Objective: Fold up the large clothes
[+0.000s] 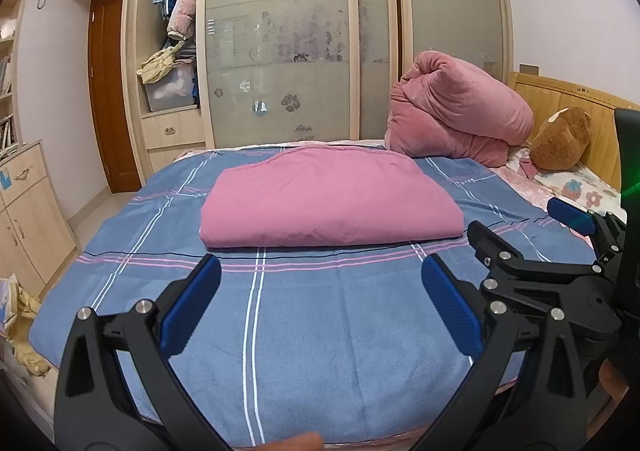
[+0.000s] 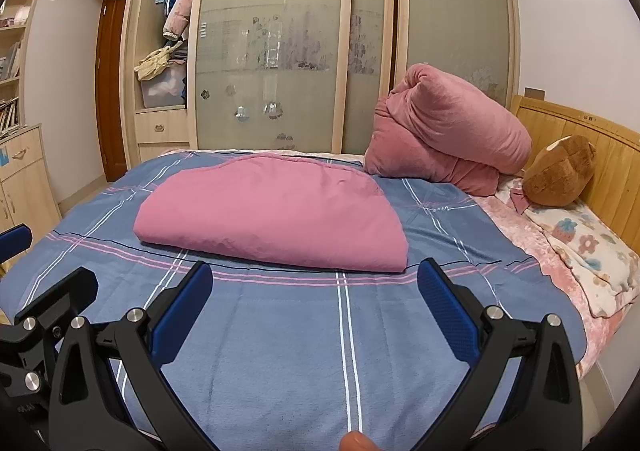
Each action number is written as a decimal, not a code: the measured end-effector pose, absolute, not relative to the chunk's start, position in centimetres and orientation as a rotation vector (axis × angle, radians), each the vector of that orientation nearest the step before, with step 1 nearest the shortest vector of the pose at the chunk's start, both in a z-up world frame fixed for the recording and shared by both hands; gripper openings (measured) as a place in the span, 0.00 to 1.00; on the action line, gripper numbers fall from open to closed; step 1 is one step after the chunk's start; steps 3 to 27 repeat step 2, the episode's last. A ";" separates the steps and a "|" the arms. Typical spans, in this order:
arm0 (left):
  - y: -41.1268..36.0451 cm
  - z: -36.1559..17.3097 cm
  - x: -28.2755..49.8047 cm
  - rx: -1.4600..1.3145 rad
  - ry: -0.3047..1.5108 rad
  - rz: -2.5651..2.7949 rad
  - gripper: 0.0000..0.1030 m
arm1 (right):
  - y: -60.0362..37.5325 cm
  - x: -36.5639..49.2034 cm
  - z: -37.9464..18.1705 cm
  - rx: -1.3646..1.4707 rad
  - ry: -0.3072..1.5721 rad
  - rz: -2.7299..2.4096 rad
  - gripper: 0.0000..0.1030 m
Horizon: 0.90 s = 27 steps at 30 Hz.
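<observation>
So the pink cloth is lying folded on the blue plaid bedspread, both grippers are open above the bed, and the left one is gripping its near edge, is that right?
Not quite. The left gripper grips nothing: the left wrist view shows its jaws open, short of the pink cloth. The rest stands: the cloth lies folded on the blue plaid bedspread, and the right gripper is open too.

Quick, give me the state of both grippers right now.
Left gripper: open, holding nothing, short of the folded pink cloth.
Right gripper: open, holding nothing.
</observation>
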<state>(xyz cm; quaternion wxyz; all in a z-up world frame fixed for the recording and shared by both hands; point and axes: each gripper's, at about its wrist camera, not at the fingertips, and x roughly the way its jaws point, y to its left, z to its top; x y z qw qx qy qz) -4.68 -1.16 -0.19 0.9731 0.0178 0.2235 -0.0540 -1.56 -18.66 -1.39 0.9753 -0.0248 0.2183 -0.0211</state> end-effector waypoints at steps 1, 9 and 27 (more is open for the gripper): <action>-1.1 -0.2 -4.4 0.036 0.455 -0.111 0.98 | -18.7 -1.4 -1.6 -0.051 0.444 -0.039 0.99; -1.1 -0.4 -4.3 0.036 0.460 -0.113 0.98 | -18.8 -1.2 -1.8 -0.051 0.449 -0.034 0.99; -1.1 -0.4 -4.3 0.036 0.460 -0.113 0.98 | -18.8 -1.2 -1.8 -0.051 0.449 -0.034 0.99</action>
